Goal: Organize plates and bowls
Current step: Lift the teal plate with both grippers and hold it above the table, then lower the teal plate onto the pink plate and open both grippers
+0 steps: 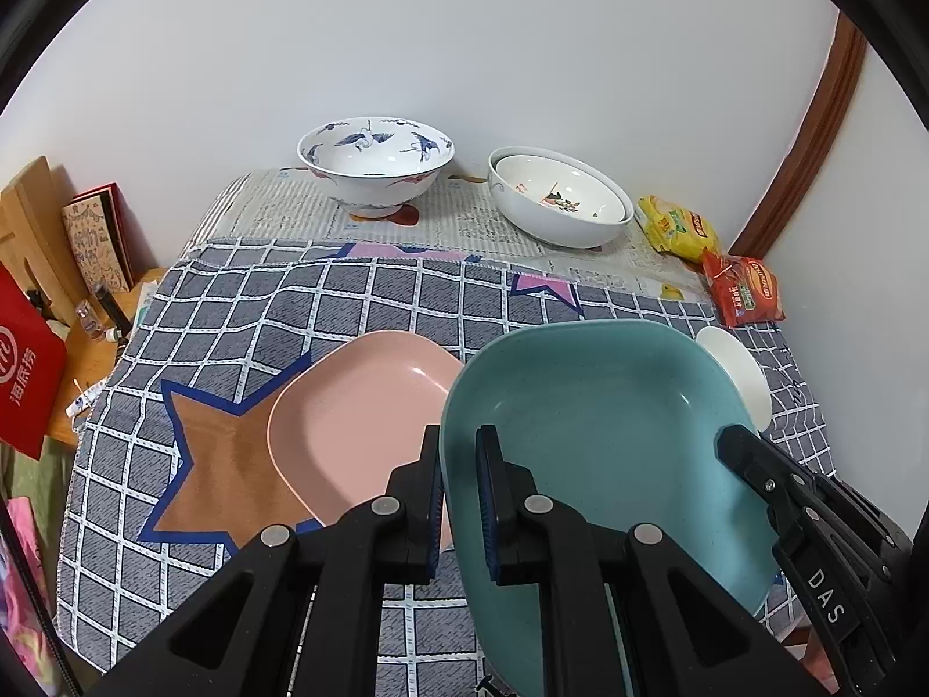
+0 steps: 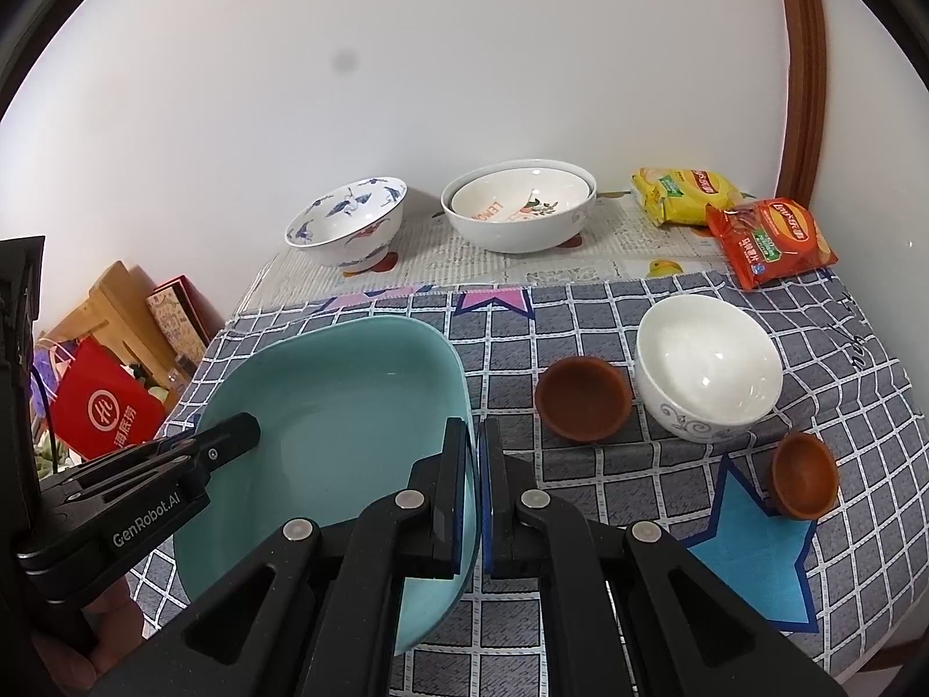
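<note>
A teal square plate (image 1: 598, 424) is held above the checked cloth by both grippers. My left gripper (image 1: 458, 453) is shut on its left rim. My right gripper (image 2: 473, 447) is shut on its right rim; the plate also shows in the right wrist view (image 2: 342, 406). A pink square plate (image 1: 354, 418) lies flat on the cloth to the left, partly under the teal plate. A white bowl (image 2: 705, 366) and two brown cups (image 2: 583, 401) (image 2: 804, 476) stand on the right. A blue-patterned bowl (image 1: 374, 160) and nested white bowls (image 1: 560, 200) stand at the back.
Yellow (image 2: 685, 191) and red (image 2: 769, 241) snack packets lie at the back right corner. A red bag (image 1: 23, 366), books and a wooden board (image 1: 35, 226) stand off the table's left side. The wall is close behind and to the right.
</note>
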Motion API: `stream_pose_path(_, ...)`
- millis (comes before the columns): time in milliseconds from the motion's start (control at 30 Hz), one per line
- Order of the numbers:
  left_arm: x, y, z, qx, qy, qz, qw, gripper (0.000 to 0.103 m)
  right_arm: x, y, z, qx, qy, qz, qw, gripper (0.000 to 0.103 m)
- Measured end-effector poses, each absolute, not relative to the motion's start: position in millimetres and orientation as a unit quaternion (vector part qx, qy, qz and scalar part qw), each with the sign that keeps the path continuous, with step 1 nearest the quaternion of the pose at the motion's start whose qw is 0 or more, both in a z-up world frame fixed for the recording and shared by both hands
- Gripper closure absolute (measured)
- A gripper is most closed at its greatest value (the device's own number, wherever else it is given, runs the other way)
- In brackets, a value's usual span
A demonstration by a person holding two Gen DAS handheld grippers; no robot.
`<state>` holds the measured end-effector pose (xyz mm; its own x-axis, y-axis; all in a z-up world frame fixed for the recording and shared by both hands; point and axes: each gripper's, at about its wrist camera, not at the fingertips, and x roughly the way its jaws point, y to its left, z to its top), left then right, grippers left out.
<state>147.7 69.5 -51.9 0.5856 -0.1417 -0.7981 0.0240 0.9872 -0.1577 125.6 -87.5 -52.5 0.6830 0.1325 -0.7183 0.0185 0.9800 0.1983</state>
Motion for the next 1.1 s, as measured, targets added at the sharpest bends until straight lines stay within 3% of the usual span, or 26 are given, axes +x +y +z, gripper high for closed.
stream_pose_path(1100,170,133,-104,-0.097,0.503,0.009,0.859,0.092,163,-29,-100,0.065,0.452,0.075,0.887,0.099)
